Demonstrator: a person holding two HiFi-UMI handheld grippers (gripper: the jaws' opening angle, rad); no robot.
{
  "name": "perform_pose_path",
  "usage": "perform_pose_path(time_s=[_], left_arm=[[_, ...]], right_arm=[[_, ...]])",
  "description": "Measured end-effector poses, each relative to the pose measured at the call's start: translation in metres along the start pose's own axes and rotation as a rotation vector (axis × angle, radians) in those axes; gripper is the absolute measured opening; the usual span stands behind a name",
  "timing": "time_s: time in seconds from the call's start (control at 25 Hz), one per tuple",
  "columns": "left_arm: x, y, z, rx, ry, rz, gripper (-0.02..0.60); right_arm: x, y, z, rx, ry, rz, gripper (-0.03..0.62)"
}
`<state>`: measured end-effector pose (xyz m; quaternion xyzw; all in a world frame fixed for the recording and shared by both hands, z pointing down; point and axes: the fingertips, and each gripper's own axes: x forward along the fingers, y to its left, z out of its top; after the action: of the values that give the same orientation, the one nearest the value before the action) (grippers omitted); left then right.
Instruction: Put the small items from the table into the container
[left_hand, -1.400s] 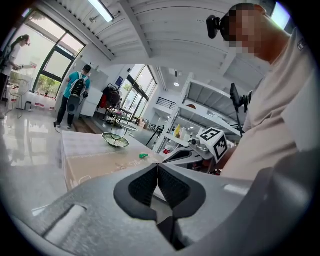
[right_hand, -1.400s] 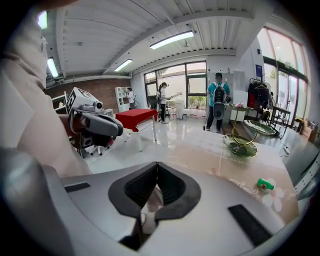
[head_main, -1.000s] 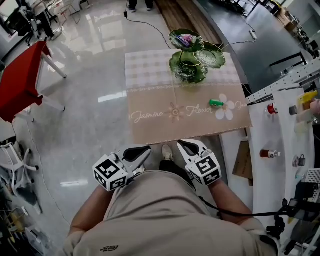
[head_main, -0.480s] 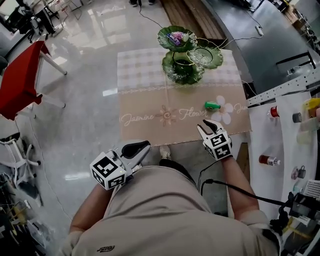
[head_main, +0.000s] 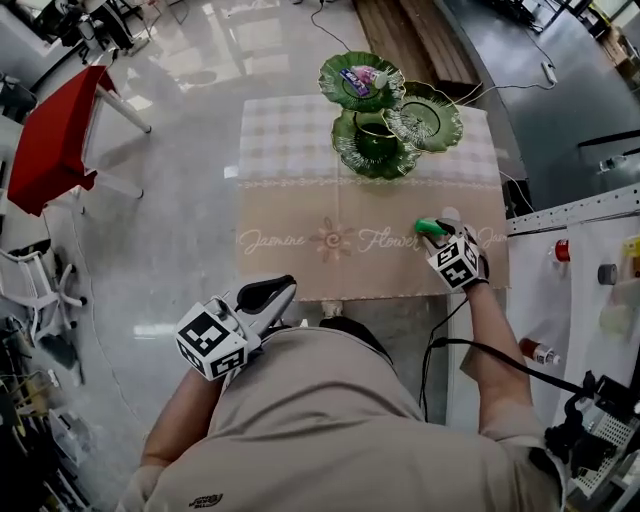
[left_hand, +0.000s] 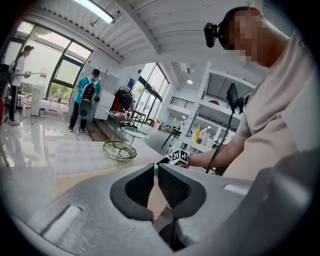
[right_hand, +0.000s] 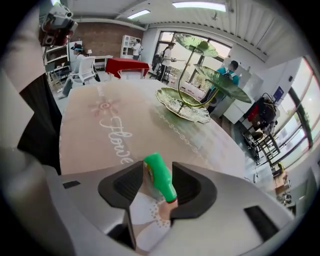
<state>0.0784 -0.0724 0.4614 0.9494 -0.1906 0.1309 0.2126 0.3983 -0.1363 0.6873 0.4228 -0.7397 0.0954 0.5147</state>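
A small green tube (head_main: 430, 225) lies on the beige tablecloth (head_main: 300, 262) near a white flower print. My right gripper (head_main: 441, 233) has come down over it. In the right gripper view the green tube (right_hand: 160, 176) sits between the opening jaws of the right gripper (right_hand: 158, 169), with a gap on the left side. A green leaf-shaped tiered dish stand (head_main: 376, 148) stands at the table's far side, and its top dish (head_main: 360, 80) holds a few small items. My left gripper (head_main: 282, 288) hovers off the table's near edge by my body, shut on nothing (left_hand: 155, 168).
A red chair (head_main: 52, 140) stands on the glossy floor at the left. A white bench (head_main: 590, 290) with bottles runs along the right. A cable (head_main: 470, 350) trails from my right arm. People stand far back in the room (left_hand: 87, 97).
My right gripper swung from beside my body forward and right, down onto the table around the green tube, and its jaws opened. The left gripper shifted a little.
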Motion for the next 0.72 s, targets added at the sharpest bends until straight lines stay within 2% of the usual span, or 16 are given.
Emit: perform_pose_path(time_s=[0.32,0.36,0.56,0.72], left_arm=[[-0.001,0.010,0.002,-0.032,-0.023,0.079,0.009],[-0.001,0.011,0.002,-0.031,-0.025,0.083,0.009],[-0.006,0.016,0.006,-0.030,-0.037,0.092,0.009],[-0.011,0.017,0.008,-0.020,-0.045,0.078,0.009]], right_arm=[[0.037,0.005,-0.012,-0.121,0.079,0.158,0.190],[0.038,0.005,-0.013,-0.123,0.085,0.167,0.172],[0.030,0.008,0.002,-0.086,0.067,0.180,0.164],[0.006,0.007,0.040,-0.082,0.008,0.168,0.163]])
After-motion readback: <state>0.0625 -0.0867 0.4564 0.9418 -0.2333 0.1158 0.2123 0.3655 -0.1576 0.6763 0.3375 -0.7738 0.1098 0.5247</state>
